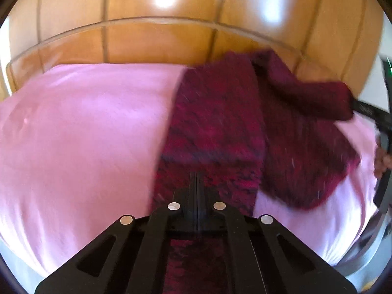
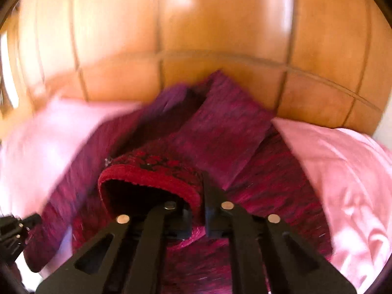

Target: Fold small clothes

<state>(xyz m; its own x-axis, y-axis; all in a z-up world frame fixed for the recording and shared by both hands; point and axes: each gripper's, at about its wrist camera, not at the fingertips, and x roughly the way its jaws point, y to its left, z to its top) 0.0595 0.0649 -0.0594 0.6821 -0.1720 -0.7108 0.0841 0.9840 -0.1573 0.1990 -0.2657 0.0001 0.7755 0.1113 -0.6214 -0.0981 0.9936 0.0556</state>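
A dark red knitted sweater [image 1: 215, 127] lies on the pink bedsheet [image 1: 80, 127], partly folded. My left gripper [image 1: 197, 178] is shut, with its tips over the sweater's near edge; I cannot tell if cloth is pinched. In the right wrist view my right gripper [image 2: 196, 196] is shut on the sweater's ribbed sleeve cuff [image 2: 152, 171], which wraps over the left finger. The sweater body [image 2: 269, 196] lies beneath, with a folded sleeve [image 2: 220, 127] behind. The right gripper shows at the right edge of the left wrist view [image 1: 367, 109], holding the lifted sleeve [image 1: 318, 93].
A glossy wooden headboard [image 1: 156, 41] stands along the far side of the bed, also in the right wrist view [image 2: 220, 36]. Pink sheet [image 2: 343, 176] spreads right of the sweater. The left gripper's body [image 2: 14, 230] shows at the lower left of the right wrist view.
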